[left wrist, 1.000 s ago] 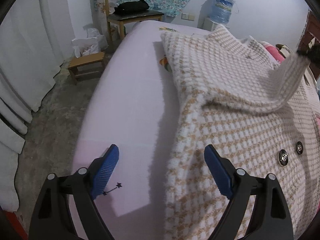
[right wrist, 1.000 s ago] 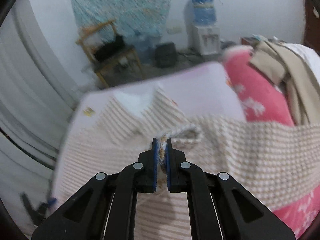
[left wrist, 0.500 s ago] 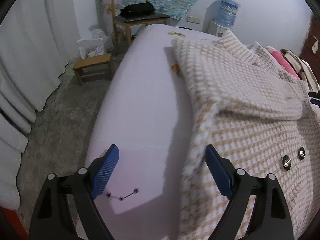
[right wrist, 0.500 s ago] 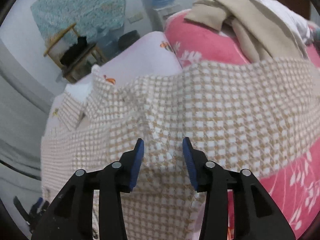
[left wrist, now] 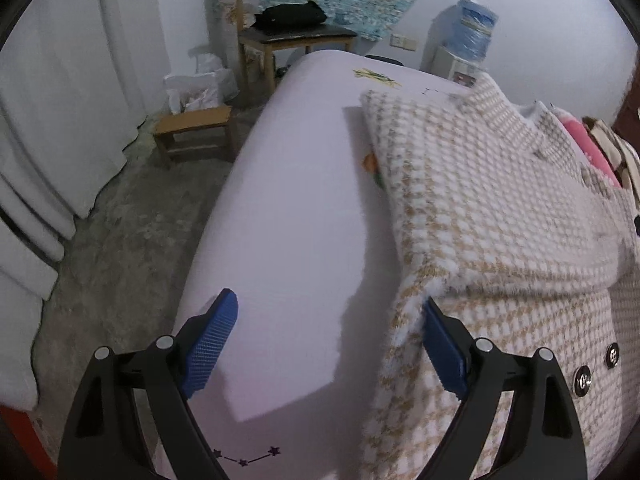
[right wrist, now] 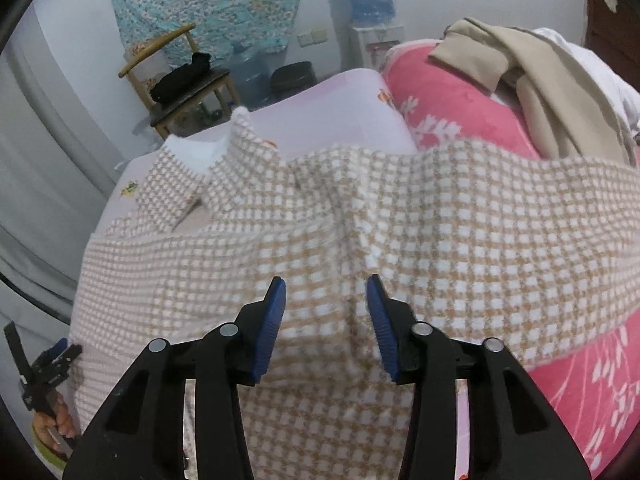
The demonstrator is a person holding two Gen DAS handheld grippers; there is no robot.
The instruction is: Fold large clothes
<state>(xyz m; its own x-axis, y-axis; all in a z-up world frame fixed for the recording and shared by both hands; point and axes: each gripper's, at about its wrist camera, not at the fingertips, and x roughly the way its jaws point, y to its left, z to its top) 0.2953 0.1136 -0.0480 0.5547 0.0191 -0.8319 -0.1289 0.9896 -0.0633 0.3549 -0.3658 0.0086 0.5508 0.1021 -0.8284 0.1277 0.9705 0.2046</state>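
Observation:
A cream and tan houndstooth coat [left wrist: 500, 208] lies spread on the pale pink bed [left wrist: 304, 184], its sleeve folded across the body and its collar at the far end. My left gripper [left wrist: 326, 332] is open wide above the sheet, its right finger at the coat's fuzzy left edge. My right gripper [right wrist: 326, 308] hovers just over the folded sleeve [right wrist: 440, 240]. Its jaws are closing, with a low ridge of fabric below the gap and the pads clear of it. The left gripper [right wrist: 44, 364] also shows at the lower left of the right wrist view.
A pink flowered blanket [right wrist: 460, 92] with beige clothes [right wrist: 540, 80] piled on it lies right of the coat. Beyond the bed stand a wooden chair [left wrist: 288, 28], a low stool [left wrist: 196, 128] and a water dispenser [left wrist: 472, 28]. White curtains [left wrist: 60, 100] hang left.
My right gripper let go of the sleeve cuff, which now lies across the coat, and sank toward it. My left gripper shifted slightly left of the coat's edge.

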